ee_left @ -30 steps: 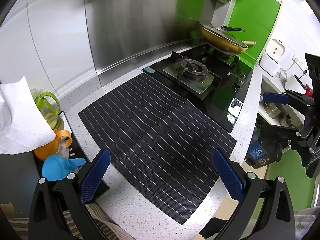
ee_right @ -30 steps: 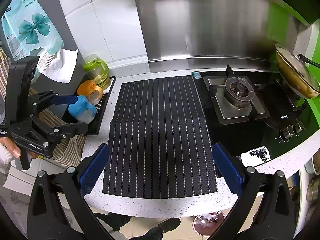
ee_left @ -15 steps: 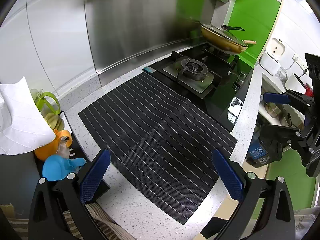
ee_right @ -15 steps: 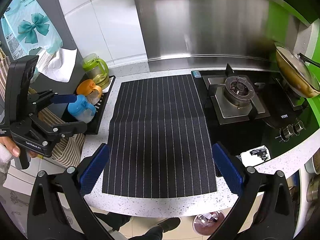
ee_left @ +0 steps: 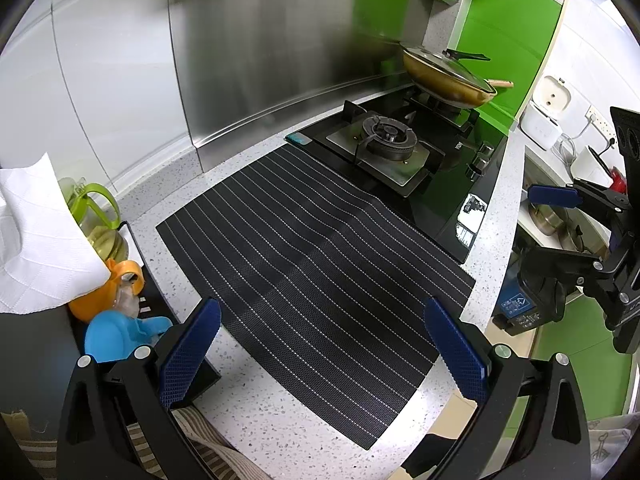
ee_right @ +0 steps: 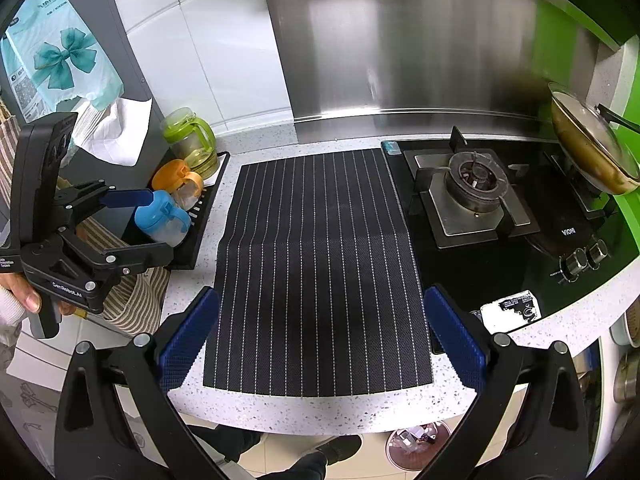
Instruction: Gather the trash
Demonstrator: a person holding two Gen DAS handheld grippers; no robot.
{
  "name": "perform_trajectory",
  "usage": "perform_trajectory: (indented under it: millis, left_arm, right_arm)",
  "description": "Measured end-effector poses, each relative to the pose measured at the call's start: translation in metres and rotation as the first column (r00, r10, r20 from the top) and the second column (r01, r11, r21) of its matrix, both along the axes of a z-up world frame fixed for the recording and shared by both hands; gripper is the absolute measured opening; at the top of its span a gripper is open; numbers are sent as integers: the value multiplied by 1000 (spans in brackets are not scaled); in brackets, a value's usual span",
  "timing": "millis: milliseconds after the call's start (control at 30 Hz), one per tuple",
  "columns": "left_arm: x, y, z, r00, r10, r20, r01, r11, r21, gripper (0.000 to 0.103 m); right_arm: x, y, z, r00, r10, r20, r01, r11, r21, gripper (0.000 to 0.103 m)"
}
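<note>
Pink-rimmed trash bin stands on the floor under the counter edge, round so with no long axis, its mouth up, while the left gripper and right gripper hang wide and empty over the striped mat, almost unchanged from before.

A hanging paper towel hides part of the orange cup; the floor bin beneath the worktop's front edge shows unreadable contents.

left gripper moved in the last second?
No. In the right wrist view the left gripper holds the same spot beside the blue cup.
</note>
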State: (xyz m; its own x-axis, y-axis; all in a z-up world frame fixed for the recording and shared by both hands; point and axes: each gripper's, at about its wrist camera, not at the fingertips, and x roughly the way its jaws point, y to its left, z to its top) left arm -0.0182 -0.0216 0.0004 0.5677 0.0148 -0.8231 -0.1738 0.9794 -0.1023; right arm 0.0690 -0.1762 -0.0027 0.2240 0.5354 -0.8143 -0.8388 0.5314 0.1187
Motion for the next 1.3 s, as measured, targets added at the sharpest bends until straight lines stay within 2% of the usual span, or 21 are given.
perform_trajectory:
  millis: [900,1300]
  left_arm:
    - [1,3,-2,1000,1,-7,-1,1000,0,98]
    - [1,-1,-3,1000,-2,-15,2,1000,28,98]
  right_arm:
    - [2,0,-1,1000,-3,-2,3,1000,0,100]
    - [3,1,0,1000,-2,1,2,1000,2,100]
